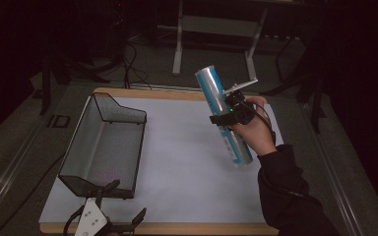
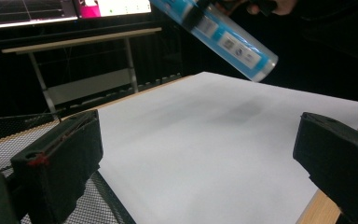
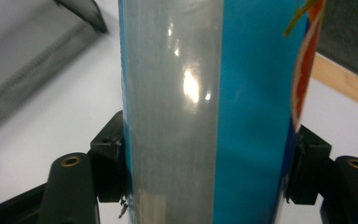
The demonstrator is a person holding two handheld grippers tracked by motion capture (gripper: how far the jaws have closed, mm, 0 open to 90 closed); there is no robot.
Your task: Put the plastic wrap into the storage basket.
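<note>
Clamping mid-body, the right hand-held gripper (image 1: 228, 114) holds the tilted canister (image 1: 223, 118) above the table's (image 1: 177, 147) right edge. Its glossy, stiff wall looks slippery, probably light; a middle hold suits. The left hand-held gripper (image 2: 191, 158) gapes empty near the mesh basket (image 1: 103, 142).

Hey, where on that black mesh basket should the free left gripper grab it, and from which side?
Probably the near rim of the mesh basket, from the person's side. The left gripper sits just before that edge with its jaws wide apart, and the thin upright mesh wall would fit between them. The right gripper is shut on the blue tube, held tilted above the table.
</note>
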